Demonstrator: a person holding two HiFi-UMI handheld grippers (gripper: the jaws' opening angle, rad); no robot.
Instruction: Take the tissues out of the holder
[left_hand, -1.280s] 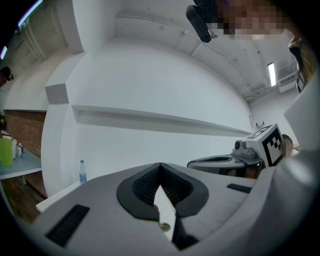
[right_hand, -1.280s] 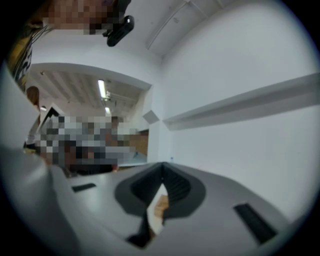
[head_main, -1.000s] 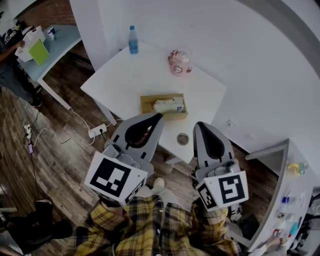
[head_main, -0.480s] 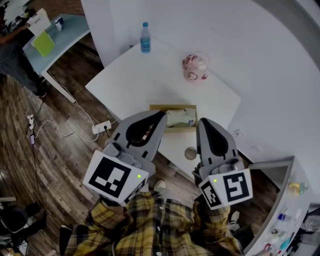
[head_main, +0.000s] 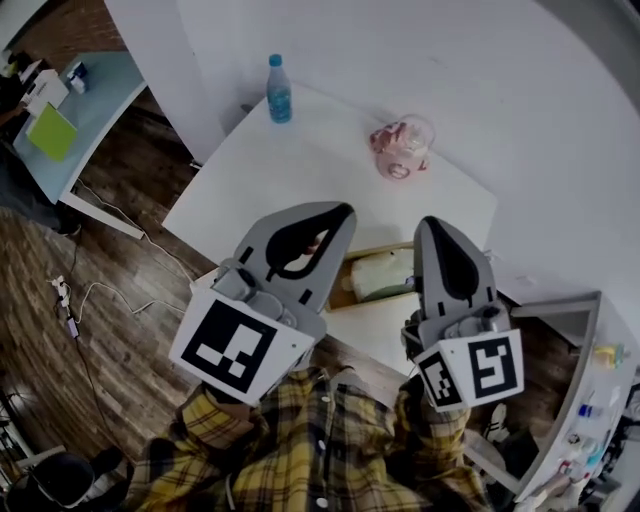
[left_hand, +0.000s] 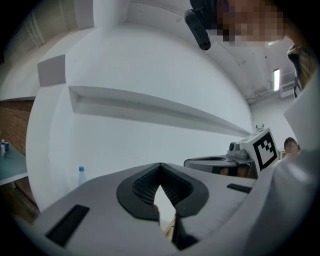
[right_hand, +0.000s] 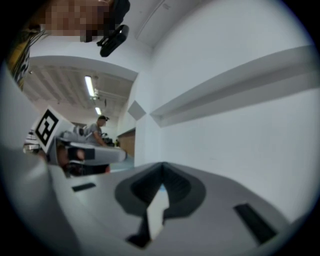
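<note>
A wooden tissue holder stands near the front edge of the white table, with a pale pack of tissues lying in it. In the head view both grippers are held up over it, pointing away from me, and they cover its two ends. The left gripper is to the left of the tissues and the right gripper to the right. In the left gripper view the left gripper has its tips together and holds nothing. The right gripper looks the same in its own view, aimed at a white wall.
A blue-capped water bottle stands at the table's far corner, and a pink patterned bag lies at the far right. A second desk is at the upper left. Cables lie on the wood floor, and a shelf unit stands at the right.
The table and holder have slid down and nearer in the head view. The holder now lies between the two grippers, partly covered. Both grippers stay closed.
</note>
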